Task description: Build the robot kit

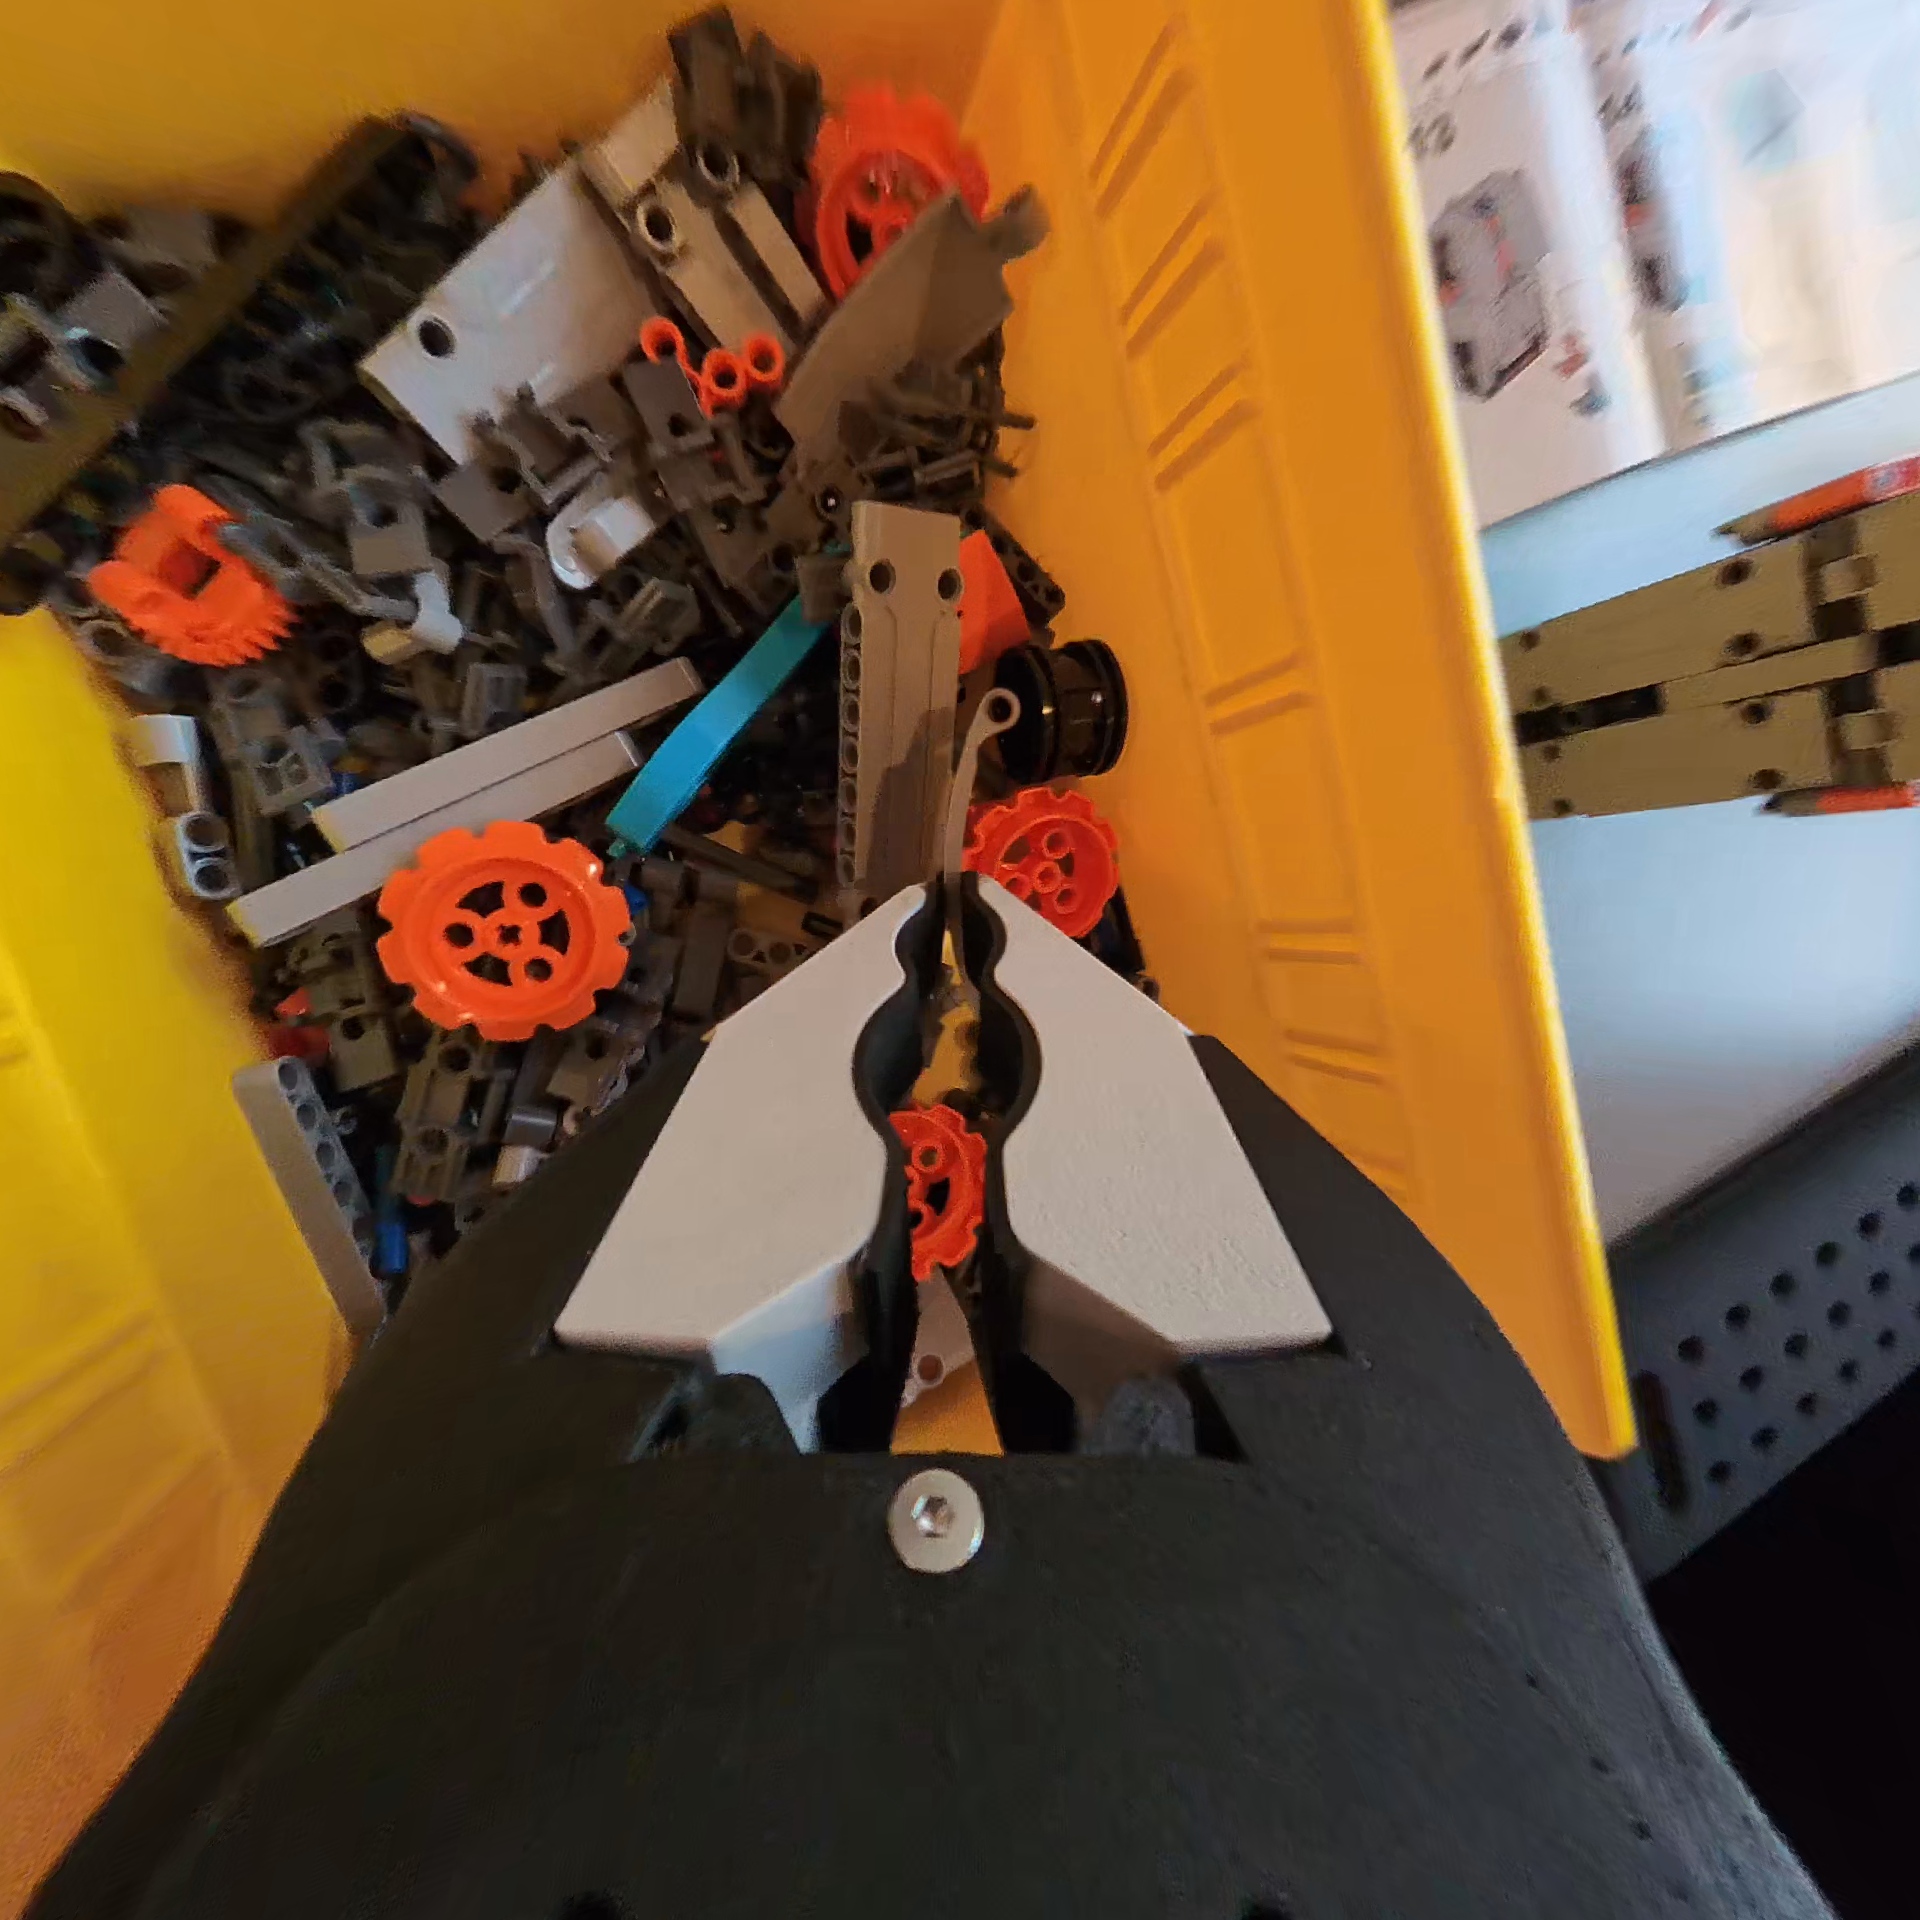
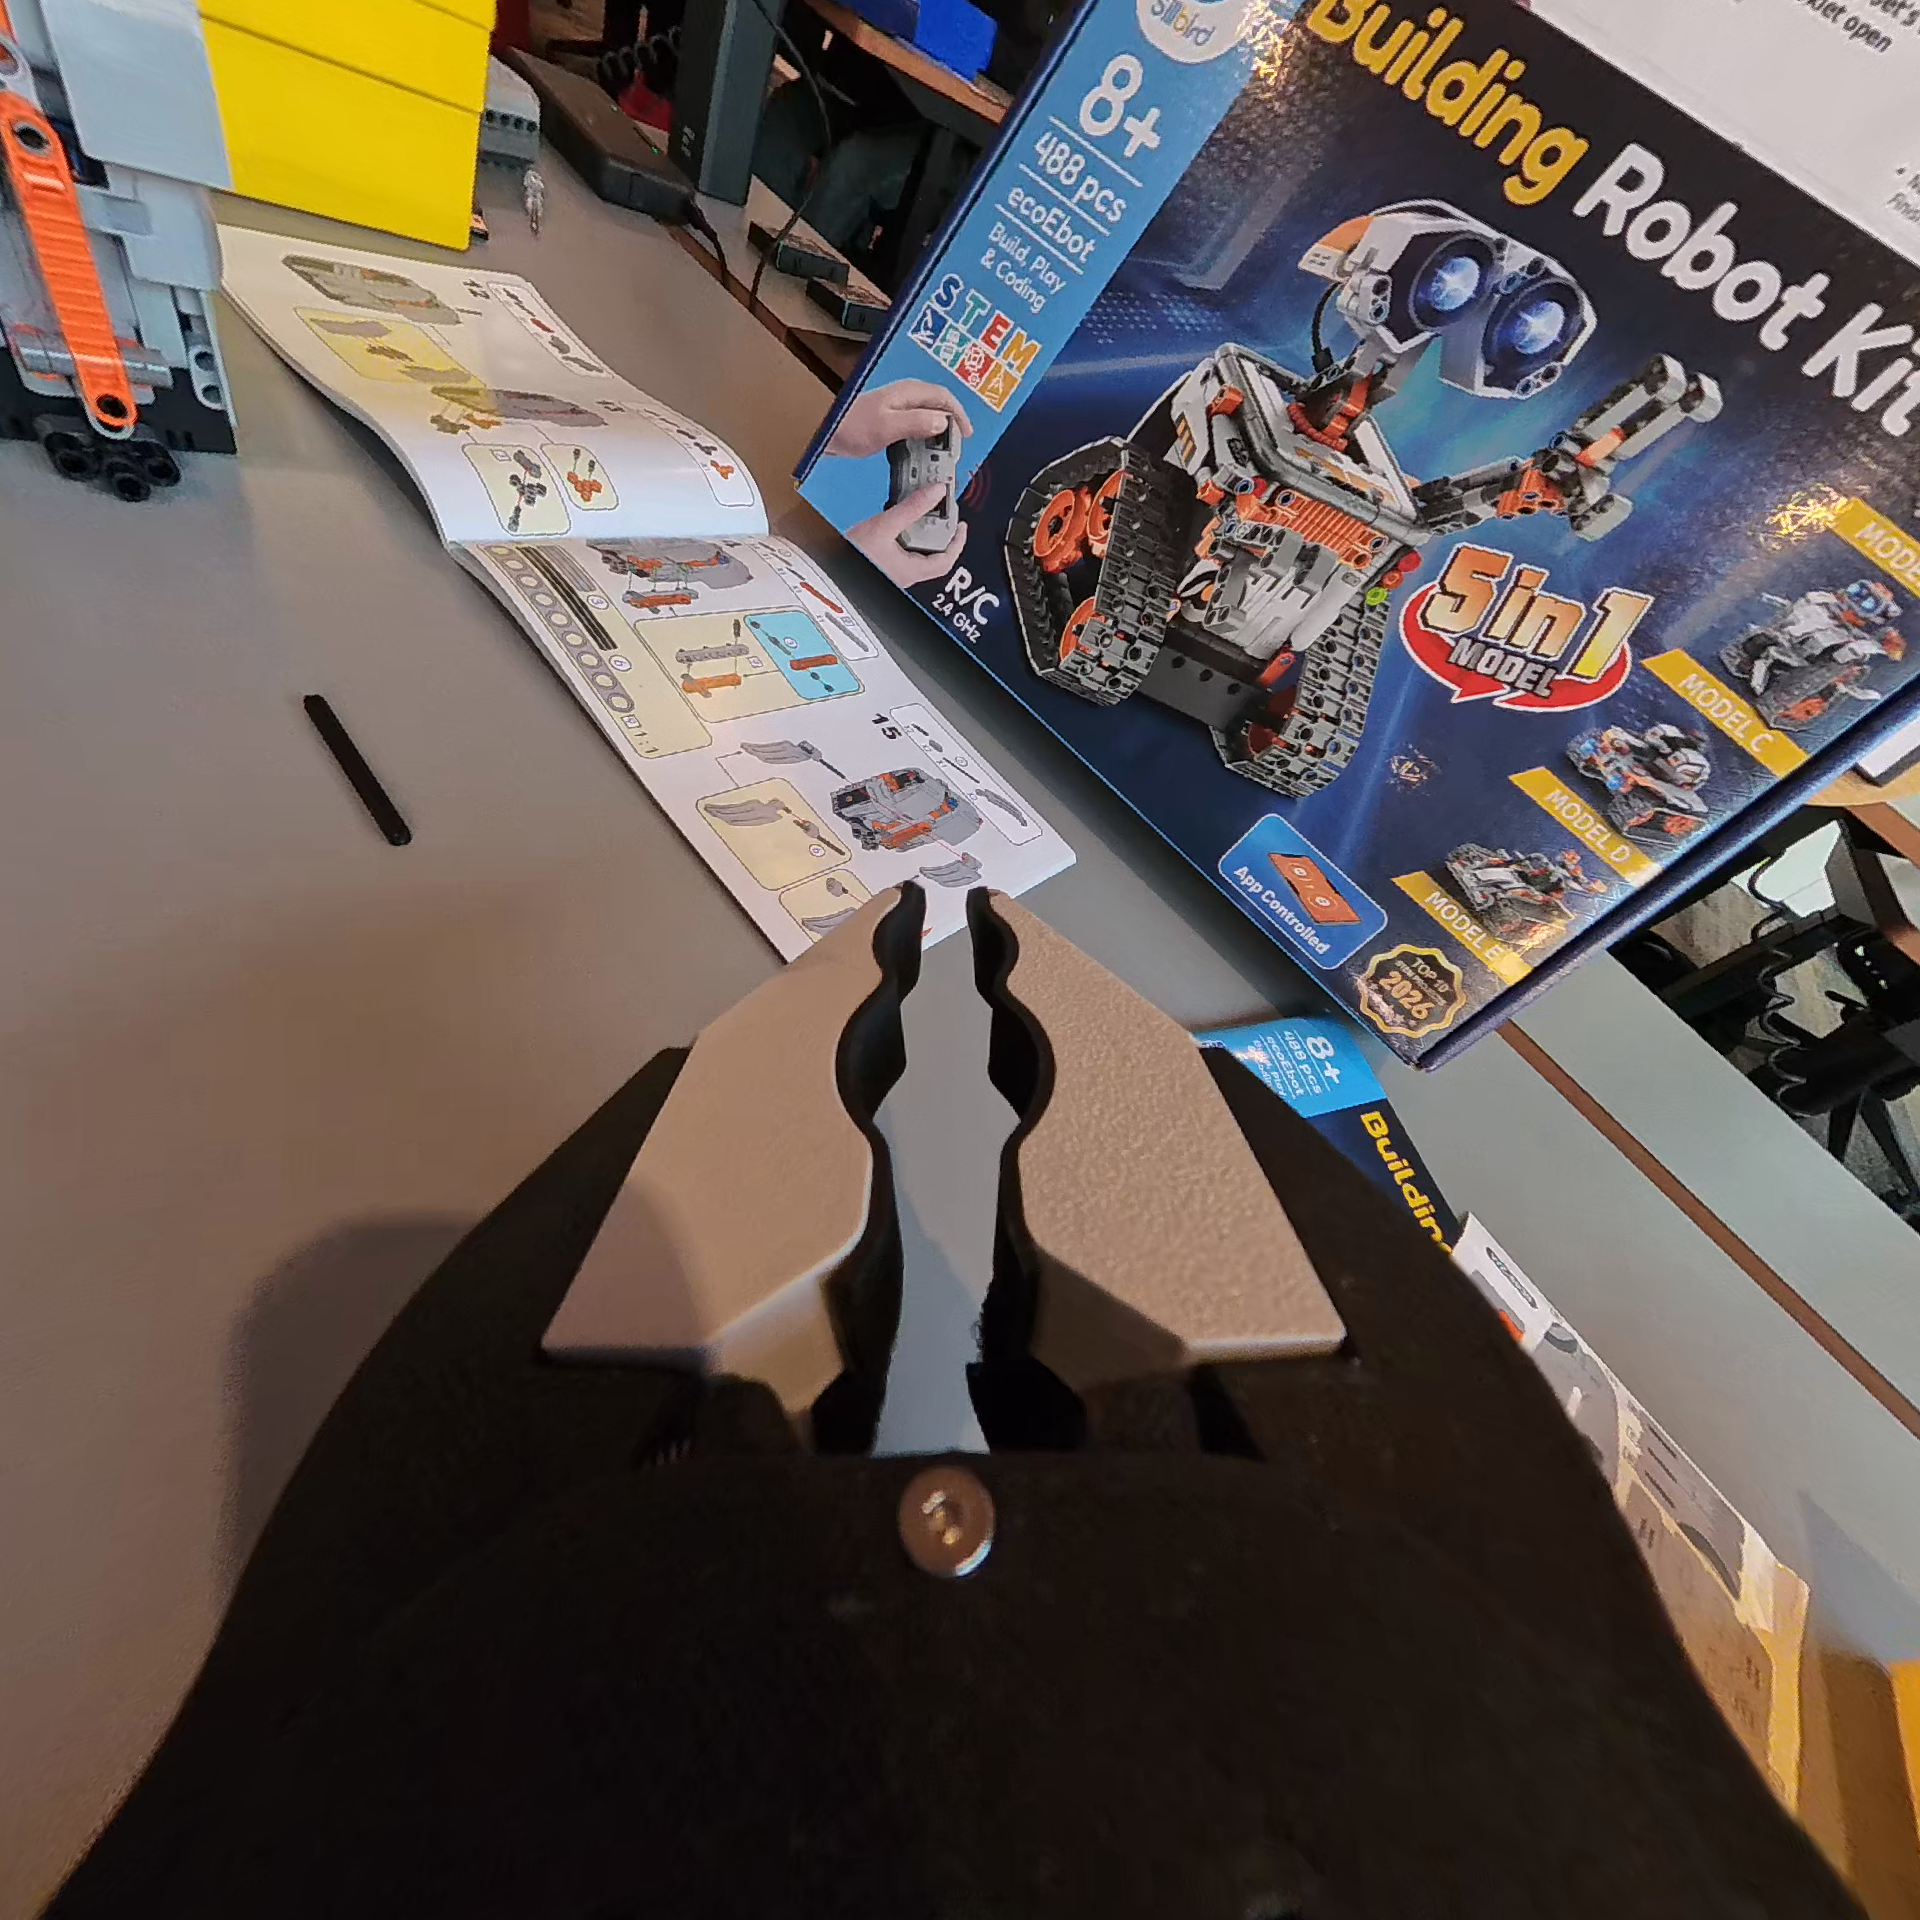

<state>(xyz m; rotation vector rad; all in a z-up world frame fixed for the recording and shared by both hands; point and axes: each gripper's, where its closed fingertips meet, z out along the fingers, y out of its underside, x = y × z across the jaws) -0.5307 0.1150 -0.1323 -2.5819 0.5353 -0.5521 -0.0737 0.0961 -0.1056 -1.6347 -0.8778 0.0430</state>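
Observation:
My left gripper is inside a yellow bin and is shut on the lower end of a thin curved grey part. It hangs just above a heap of grey, black and orange building pieces. An orange gear lies right beside the tips, and another orange gear lies to the left. My right gripper hovers over the grey table at the near corner of an open instruction booklet. Its jaws stand almost together with only a narrow slit, and nothing is between them.
A black axle rod lies loose on the table left of the booklet. A large blue kit box leans at the right. A partly built grey and orange model stands far left by the yellow bin. A grey assembly lies outside the bin. Left tips to right tips: about 45 cm. From my left tips it is roughly 8 cm to the orange gear; from my right, 55 cm.

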